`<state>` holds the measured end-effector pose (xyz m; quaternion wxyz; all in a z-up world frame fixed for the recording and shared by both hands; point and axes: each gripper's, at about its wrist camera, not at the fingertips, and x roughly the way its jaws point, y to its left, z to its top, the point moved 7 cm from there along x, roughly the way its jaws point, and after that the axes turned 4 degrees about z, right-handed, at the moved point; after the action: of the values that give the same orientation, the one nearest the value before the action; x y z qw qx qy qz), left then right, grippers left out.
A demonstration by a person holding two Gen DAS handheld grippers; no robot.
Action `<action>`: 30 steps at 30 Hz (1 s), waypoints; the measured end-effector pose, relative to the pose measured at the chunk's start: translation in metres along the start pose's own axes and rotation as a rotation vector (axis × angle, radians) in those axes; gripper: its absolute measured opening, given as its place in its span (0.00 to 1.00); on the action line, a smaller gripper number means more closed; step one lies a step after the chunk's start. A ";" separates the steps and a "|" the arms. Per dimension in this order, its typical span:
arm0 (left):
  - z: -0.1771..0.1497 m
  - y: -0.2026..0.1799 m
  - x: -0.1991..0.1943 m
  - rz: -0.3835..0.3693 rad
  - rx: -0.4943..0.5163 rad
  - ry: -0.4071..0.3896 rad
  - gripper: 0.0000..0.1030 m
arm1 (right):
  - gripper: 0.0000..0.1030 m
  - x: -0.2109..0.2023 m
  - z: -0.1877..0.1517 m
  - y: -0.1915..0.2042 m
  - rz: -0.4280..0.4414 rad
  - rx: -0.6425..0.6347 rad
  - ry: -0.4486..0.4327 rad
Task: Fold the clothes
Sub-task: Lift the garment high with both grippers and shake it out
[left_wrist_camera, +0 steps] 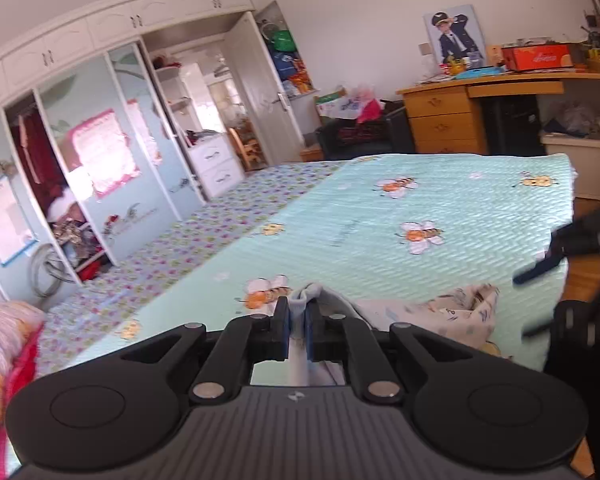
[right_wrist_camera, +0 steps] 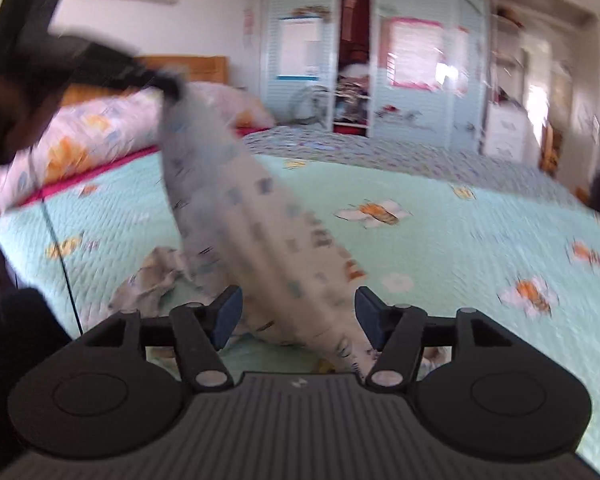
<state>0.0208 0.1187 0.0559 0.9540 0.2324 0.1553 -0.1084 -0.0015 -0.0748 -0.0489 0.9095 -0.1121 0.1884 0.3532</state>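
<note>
Left wrist view: a fold of the pale printed cloth (left_wrist_camera: 306, 294) is seen pinched tight between the two blue pads of the left gripper (left_wrist_camera: 298, 326).
Cloth: one end is lifted up off the bed cover (left_wrist_camera: 440, 208), and the rest is seen hanging down to it in a long strip (right_wrist_camera: 256, 236).
Cloth on the bed: a crumpled part is left lying on the cover, at the near edge (left_wrist_camera: 456, 312), (right_wrist_camera: 152, 280).
Right gripper (right_wrist_camera: 298, 316): its fingers are spread wide apart, and nothing is held by them. The hanging strip is seen passing between them; whether it is touched cannot be told.
Left gripper in the right wrist view: it is seen blurred, up high at the left, with the top of the strip pinched in it (right_wrist_camera: 168, 84).
Bed cover: it is light green, and bees and flowers are printed on it.
Pillow (right_wrist_camera: 100, 136): it is laid at the head of the bed, by the wooden headboard (right_wrist_camera: 188, 68).
Wardrobe (left_wrist_camera: 100, 128): it is placed past the far side of the bed, and one part is left open.
Desk (left_wrist_camera: 480, 108): it is made of wood and is seen beyond the foot of the bed, with an orange box (left_wrist_camera: 536, 56) set on top.
</note>
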 end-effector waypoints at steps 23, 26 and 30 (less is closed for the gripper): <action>-0.025 -0.007 0.024 0.000 -0.143 0.029 0.12 | 0.03 -0.023 0.134 -0.053 -0.122 0.054 -0.270; -0.040 -0.031 0.039 -0.057 -0.149 0.078 0.12 | 0.03 -0.010 0.106 -0.051 -0.134 0.102 -0.190; -0.044 -0.019 0.041 0.001 -0.163 0.088 0.08 | 0.03 -0.005 0.097 -0.047 -0.129 0.158 -0.171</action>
<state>0.0425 0.1182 -0.0034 0.9620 0.1588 0.2052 -0.0848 0.0529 -0.0792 0.0444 0.9491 -0.0215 0.1298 0.2863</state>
